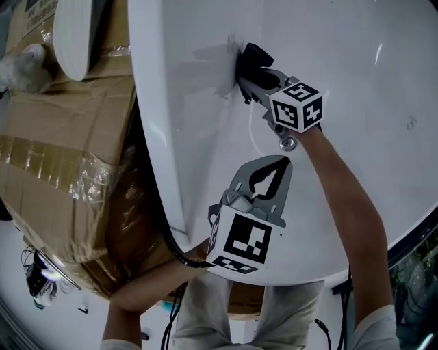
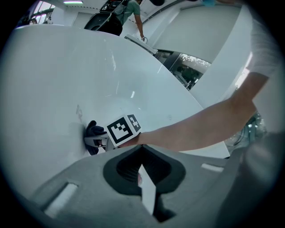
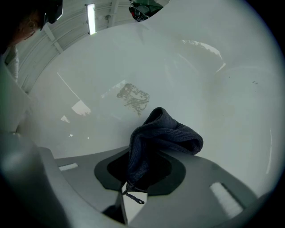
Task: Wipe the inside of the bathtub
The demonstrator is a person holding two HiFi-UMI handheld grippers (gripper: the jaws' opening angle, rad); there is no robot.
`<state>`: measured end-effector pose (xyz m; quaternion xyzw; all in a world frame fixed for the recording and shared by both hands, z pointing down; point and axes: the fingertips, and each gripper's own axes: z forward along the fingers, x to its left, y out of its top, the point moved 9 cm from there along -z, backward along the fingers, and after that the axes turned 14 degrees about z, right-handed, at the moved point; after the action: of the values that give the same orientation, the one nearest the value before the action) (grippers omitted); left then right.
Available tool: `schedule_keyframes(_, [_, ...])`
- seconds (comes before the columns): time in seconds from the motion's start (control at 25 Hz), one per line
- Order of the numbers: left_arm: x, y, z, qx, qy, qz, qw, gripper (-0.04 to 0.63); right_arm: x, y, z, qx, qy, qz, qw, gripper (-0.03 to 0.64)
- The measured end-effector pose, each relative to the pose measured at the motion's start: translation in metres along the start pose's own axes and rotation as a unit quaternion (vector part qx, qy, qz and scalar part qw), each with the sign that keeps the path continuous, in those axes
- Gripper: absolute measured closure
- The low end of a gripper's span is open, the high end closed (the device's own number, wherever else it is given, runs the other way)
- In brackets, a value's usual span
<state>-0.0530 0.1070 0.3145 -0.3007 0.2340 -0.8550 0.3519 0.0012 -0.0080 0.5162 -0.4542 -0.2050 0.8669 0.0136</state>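
Observation:
The white bathtub fills most of the head view. My right gripper is shut on a dark blue cloth pressed against the tub's inner left wall. In the right gripper view the cloth bunches between the jaws, just below a greyish smudge on the wall. My left gripper hovers over the tub's near end, jaws shut with nothing in them. In the left gripper view the right gripper's marker cube and the cloth show against the wall.
Taped cardboard boxes stand left of the tub, close against its rim. A black cable runs by the tub's near corner. A person stands far behind the tub in the left gripper view.

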Motion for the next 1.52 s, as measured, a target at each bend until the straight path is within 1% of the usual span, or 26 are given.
schedule_keyframes(0.16, [0.001,0.003,0.002,-0.005,0.006,-0.014,0.9999,0.597,0.01,0.007,-0.006,-0.007,0.017,-0.009,1.0,0.543])
schedule_keyframes(0.36, [0.005,0.008,-0.001,-0.013,0.023,-0.022,0.9994,0.597,0.024,0.012,-0.014,-0.011,0.032,-0.014,0.999,0.543])
schedule_keyframes(0.48, [0.007,0.01,-0.003,-0.021,0.041,-0.05,0.9977,0.597,0.034,0.016,-0.016,-0.005,0.047,-0.027,0.999,0.543])
schedule_keyframes(0.56, [0.01,0.016,-0.004,-0.035,0.056,-0.073,0.9952,0.597,0.04,0.019,-0.019,-0.004,0.054,-0.034,0.998,0.543])
schedule_keyframes(0.64, [0.015,0.02,-0.007,-0.049,0.076,-0.094,0.9914,0.597,0.045,0.023,-0.021,-0.005,0.059,-0.039,0.997,0.543])
schedule_keyframes(0.72, [0.018,0.019,-0.013,-0.055,0.105,-0.112,0.9866,0.597,0.051,0.024,-0.023,-0.003,0.067,-0.045,0.997,0.543])
schedule_keyframes(0.8, [0.017,0.019,-0.017,-0.056,0.132,-0.108,0.9837,0.597,0.056,0.027,-0.025,-0.002,0.077,-0.05,0.996,0.543])
schedule_keyframes(0.88, [0.013,0.018,-0.02,-0.054,0.143,-0.096,0.9835,0.597,0.063,0.03,-0.027,-0.005,0.085,-0.053,0.995,0.543])
schedule_keyframes(1.2, [-0.013,0.008,-0.034,-0.039,0.139,-0.071,0.987,0.597,0.087,0.033,-0.036,-0.015,0.1,-0.064,0.993,0.543])
schedule_keyframes(1.4, [-0.022,0.002,-0.045,-0.033,0.135,-0.066,0.9881,0.597,0.108,0.033,-0.044,-0.026,0.115,-0.07,0.991,0.543])
schedule_keyframes(1.52, [-0.023,-0.001,-0.053,-0.03,0.142,-0.067,0.9872,0.595,0.121,0.035,-0.048,-0.034,0.124,-0.072,0.989,0.543])
